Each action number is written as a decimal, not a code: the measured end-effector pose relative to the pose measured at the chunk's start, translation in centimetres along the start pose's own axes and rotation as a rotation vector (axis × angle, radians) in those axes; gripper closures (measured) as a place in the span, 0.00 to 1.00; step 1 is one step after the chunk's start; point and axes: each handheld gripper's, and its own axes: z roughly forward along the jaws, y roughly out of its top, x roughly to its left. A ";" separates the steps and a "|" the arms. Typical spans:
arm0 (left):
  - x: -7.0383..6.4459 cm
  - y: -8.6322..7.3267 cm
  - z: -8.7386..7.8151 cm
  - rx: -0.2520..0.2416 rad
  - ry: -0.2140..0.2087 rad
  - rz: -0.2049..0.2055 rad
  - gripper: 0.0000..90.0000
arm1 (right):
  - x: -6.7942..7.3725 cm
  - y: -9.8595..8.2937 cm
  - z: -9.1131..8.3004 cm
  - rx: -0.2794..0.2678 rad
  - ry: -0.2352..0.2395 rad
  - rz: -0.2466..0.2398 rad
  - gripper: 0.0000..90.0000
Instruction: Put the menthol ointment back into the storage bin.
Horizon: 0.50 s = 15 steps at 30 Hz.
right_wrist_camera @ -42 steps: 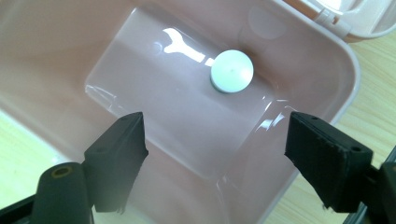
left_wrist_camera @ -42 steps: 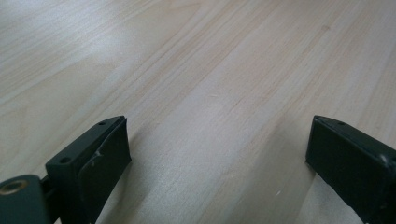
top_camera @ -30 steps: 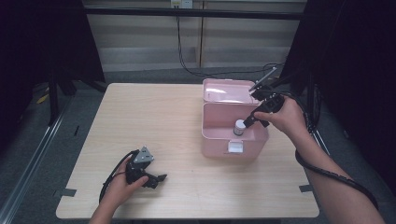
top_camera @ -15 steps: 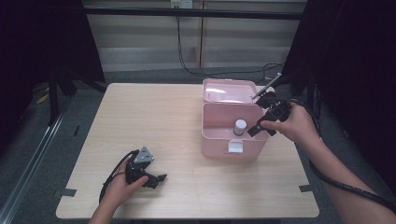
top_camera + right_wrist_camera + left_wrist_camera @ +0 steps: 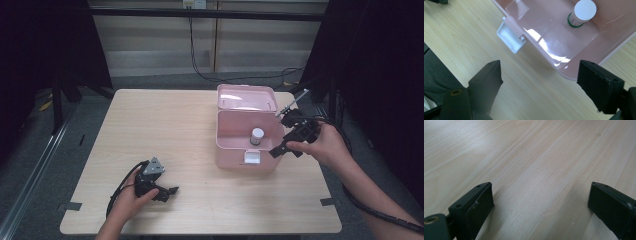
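Bottle [image 5: 257, 136]: standing upright inside the pink box [image 5: 235, 155], white cap up, near the back right of the floor; judged as placed, so that step looks done.
Box lid [image 5: 246, 97]: tilted open behind the box; white latch [image 5: 252, 158] hanging free at the front; closing appears left to do.
Right claw [image 5: 286, 148]: released, jaws wide, nothing between; beside the box's right front corner.
Left claw [image 5: 170, 192]: spread open, empty, low over bare tabletop [image 5: 165, 130].
Change: right claw out of the box since a second ago, drawn back toward the person; bottle left behind; left claw unmoved.
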 end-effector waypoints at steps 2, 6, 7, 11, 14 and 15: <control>0.0 0.0 0.0 0.000 0.000 0.000 0.06 | 0.1 -0.5 0.0 -0.003 0.006 -0.007 0.22; 0.0 0.0 0.0 0.000 -0.002 -0.003 0.06 | 0.3 -1.3 0.2 -0.004 0.022 -0.013 0.22; 0.0 0.0 0.0 0.006 -0.003 0.005 0.06 | 0.3 -1.8 0.2 -0.002 0.030 -0.017 0.22; 0.0 0.0 0.0 0.007 -0.003 0.005 0.06 | 0.2 -2.9 0.7 -0.006 0.037 -0.019 0.22; 0.0 0.0 0.0 0.007 -0.003 0.004 0.06 | 0.1 -3.5 0.9 -0.001 0.049 -0.017 0.22; 0.0 0.0 0.0 0.007 -0.003 0.005 0.06 | 0.0 -3.8 1.1 -0.001 0.049 -0.017 0.22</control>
